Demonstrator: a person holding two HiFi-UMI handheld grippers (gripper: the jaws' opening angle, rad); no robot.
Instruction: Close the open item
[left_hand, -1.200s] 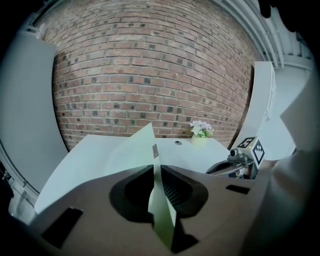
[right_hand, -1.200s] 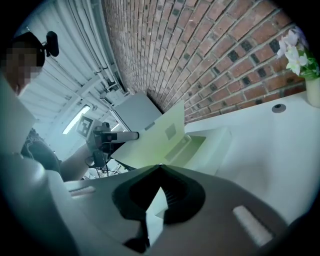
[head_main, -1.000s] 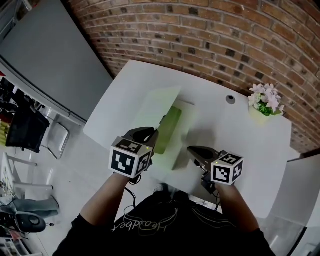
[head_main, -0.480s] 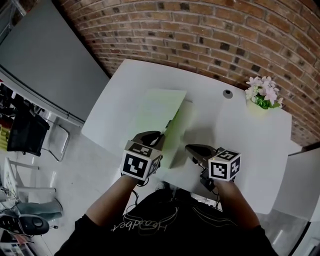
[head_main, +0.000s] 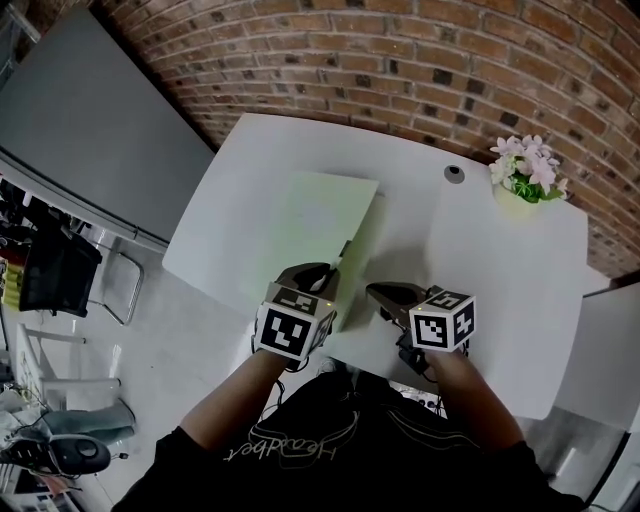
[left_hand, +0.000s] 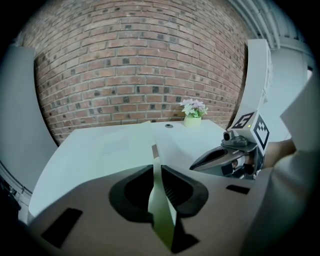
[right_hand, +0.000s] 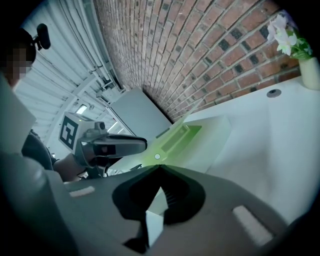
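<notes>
**Closing step, mid-swing.** The folder (head_main: 310, 215) lies open on the near half of the table (head_main: 500, 300), with one pale green leaf flat on the top. Its cover (left_hand: 159, 200) stands edge-on, nearly upright.

The left gripper (left_hand: 156, 167) has its jaws pressed together on the cover's near edge. The thin sheet runs straight between them. The right gripper (right_hand: 160, 170) is likewise clamped, on a pale corner of the folder at the table's near edge, and we judge that it is steadying the base. In the head view the left gripper (head_main: 325, 275) and the right gripper (head_main: 375, 291) sit close, just either side of the raised cover.

We judge the closing about half done. The next move calls for carrying the cover over and down until it lies flat, and a snap (right_hand: 157, 156) on the inner face may then need pressing.

A flower pot (head_main: 525, 190) and a cable hole (head_main: 455, 173) stand well apart, near the brick wall (head_main: 400, 60). Neither lies in the cover's path. The right gripper itself, on the side where we expect the cover to land, may have to give way.
</notes>
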